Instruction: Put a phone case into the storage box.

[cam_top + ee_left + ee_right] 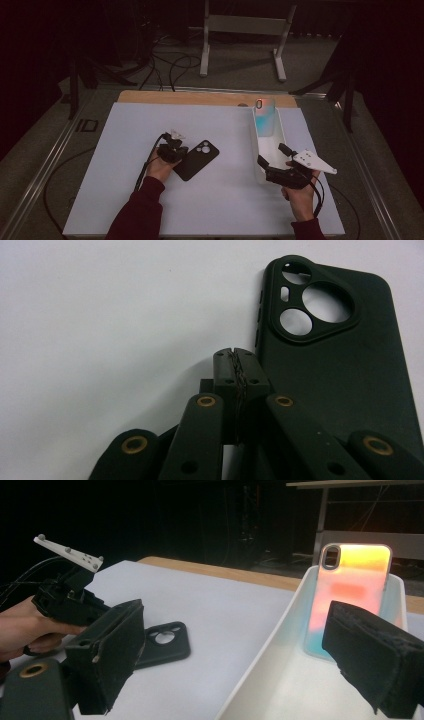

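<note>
A black phone case (197, 159) lies back up on the white table top, its camera cut-outs towards the far right. My left gripper (173, 151) rests at the case's left edge. In the left gripper view this gripper (235, 360) is shut with nothing between its jaws, and the black case (340, 370) lies just to the right of them. A colourful orange-to-teal phone case (264, 117) leans upright at the far end of a long white tray (257, 150). My right gripper (274, 156) stands open at the tray's near end. Its jaws (240, 655) straddle the tray's left wall (270, 635), facing the colourful case (350, 595).
The white sheet (150, 200) covers the table, with a wooden strip (200, 97) along the far edge. Beyond it are floor cables (170, 65) and a metal stand (245, 30). The right gripper view also takes in the left gripper (65, 600) and the black case (165, 642).
</note>
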